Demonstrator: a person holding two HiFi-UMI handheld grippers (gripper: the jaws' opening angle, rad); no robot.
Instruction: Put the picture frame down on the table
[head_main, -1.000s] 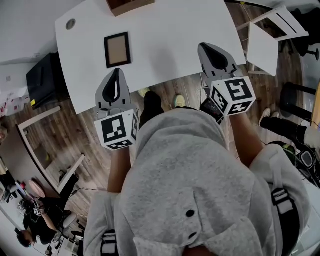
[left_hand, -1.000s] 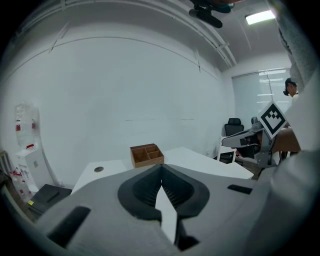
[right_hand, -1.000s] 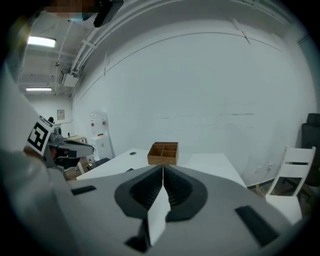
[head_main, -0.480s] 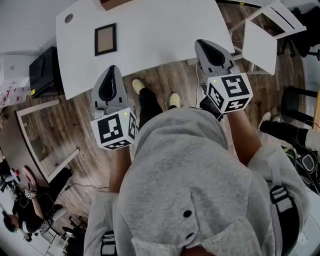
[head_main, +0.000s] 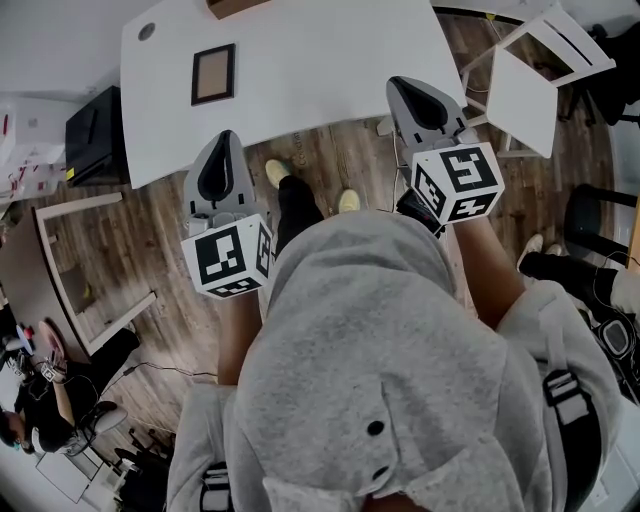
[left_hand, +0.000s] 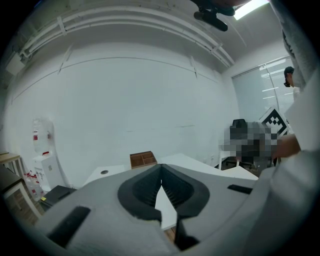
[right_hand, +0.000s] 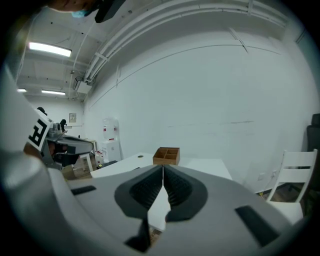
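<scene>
A dark picture frame (head_main: 213, 74) with a brown centre lies flat on the white table (head_main: 330, 60), towards its left side. My left gripper (head_main: 222, 143) hovers over the wooden floor just off the table's near edge, jaws shut and empty. My right gripper (head_main: 408, 86) hangs at the table's near right edge, also shut on nothing. In the left gripper view the jaws (left_hand: 160, 169) meet at the tips with the table beyond. The right gripper view shows its jaws (right_hand: 162, 170) closed the same way. The frame is hidden in both gripper views.
A wooden divided box (right_hand: 166, 155) stands at the table's far edge (head_main: 238, 6). A white chair (head_main: 535, 70) is to the right of the table, a black case (head_main: 92, 135) to its left. A round cable hole (head_main: 147, 32) marks the table's left corner.
Both grippers have drawn back from the table towards me, now hanging over the floor. The frame stays flat on the table, looking farther away than a second ago.
</scene>
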